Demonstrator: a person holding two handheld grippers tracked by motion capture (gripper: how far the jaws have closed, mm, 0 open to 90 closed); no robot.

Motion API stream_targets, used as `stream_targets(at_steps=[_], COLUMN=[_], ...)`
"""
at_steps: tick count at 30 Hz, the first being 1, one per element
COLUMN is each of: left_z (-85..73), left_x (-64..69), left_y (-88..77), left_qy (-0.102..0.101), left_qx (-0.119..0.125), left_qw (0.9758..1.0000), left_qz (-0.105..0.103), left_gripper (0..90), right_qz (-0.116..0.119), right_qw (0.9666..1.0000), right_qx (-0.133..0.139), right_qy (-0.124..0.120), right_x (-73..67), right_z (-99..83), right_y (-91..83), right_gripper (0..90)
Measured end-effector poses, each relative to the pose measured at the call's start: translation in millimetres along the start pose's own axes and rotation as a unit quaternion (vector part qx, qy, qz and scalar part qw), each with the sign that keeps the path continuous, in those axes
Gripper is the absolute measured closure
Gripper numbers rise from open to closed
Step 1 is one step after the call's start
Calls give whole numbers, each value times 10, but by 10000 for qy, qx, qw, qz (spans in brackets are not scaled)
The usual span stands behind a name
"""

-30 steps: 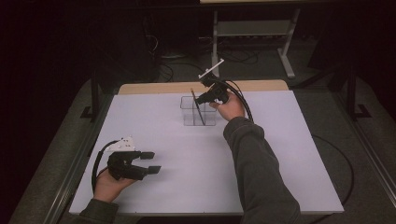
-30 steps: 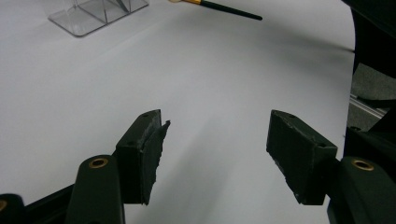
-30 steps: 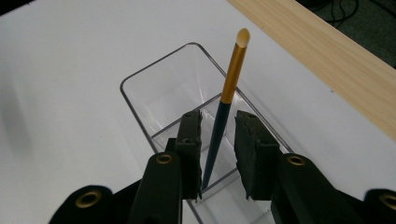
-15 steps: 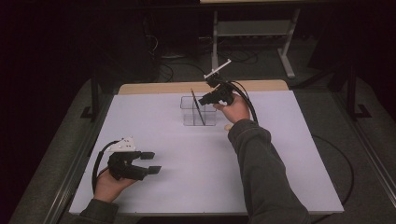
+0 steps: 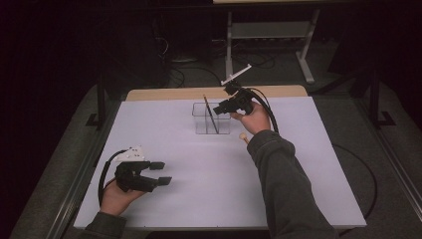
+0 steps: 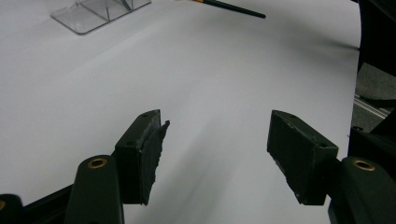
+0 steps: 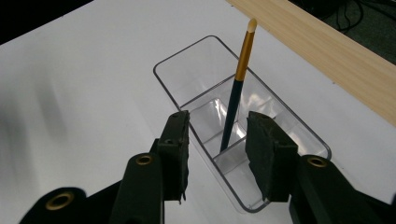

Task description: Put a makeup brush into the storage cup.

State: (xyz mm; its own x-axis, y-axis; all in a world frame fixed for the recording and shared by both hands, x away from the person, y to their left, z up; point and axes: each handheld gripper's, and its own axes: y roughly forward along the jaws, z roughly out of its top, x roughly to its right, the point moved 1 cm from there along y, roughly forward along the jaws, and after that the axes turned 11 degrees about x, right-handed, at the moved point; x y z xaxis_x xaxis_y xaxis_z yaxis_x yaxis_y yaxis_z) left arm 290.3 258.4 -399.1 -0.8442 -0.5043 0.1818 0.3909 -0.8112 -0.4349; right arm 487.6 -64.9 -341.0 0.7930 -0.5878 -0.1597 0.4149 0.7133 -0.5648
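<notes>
A clear divided box [image 5: 211,124] [image 7: 187,74] stands at the far middle of the white table. A brush [image 5: 211,114] [image 7: 236,105] with a dark handle, gold ferrule and pale tip leans in it. My right gripper [image 5: 222,107] [image 7: 217,126] hovers just right of the box. Its jaws have just been opening and stand apart on either side of the brush's handle without pressing it. My left gripper [image 5: 163,173] [image 6: 217,135] rests open at the near left with nothing between its pads. The left gripper view also shows the box [image 6: 93,11].
A second brush [image 5: 244,136] [image 6: 229,7] lies on the white sheet [image 5: 199,164] by the right wrist. A wooden strip [image 5: 164,93] runs along the far edge. Beyond it stand a metal frame [image 5: 271,30] and floor cables.
The right gripper has drifted a little right of the box, and its jaws have widened. The brush stays leaning in the box. The left hand has not moved.
</notes>
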Motion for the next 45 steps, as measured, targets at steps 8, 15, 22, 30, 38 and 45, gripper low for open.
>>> stream_targets(at_steps=[8,15,22,30,38,45], left_z=[-13,-17,-26,-27,-29,-25], left_x=[-5,-20,-26,-32,-43,-41], left_y=[3,-1,-3,-5,-17,-13], left_qy=[-9,-20,-40,-23,-2,-4], left_qx=[26,13,-2,-18,-55,-48], left_qw=[10000,10000,10000,10000,10000,10000], left_qz=[-10,-25,10,13,26,37], left_gripper=[346,342,340,340,339,339], right_qz=[51,66,55,30,-17,-30], right_qw=[10000,9999,9999,9999,9999,9999], right_qx=[49,101,116,121,103,140], right_qy=[46,10,68,10,58,95], right_x=[-29,-74,-76,-103,-127,-149], right_z=[-15,-63,-129,-205,-250,-317], right_y=[-95,-179,-258,-290,-346,-402], right_gripper=[555,525,498,449,409,370])
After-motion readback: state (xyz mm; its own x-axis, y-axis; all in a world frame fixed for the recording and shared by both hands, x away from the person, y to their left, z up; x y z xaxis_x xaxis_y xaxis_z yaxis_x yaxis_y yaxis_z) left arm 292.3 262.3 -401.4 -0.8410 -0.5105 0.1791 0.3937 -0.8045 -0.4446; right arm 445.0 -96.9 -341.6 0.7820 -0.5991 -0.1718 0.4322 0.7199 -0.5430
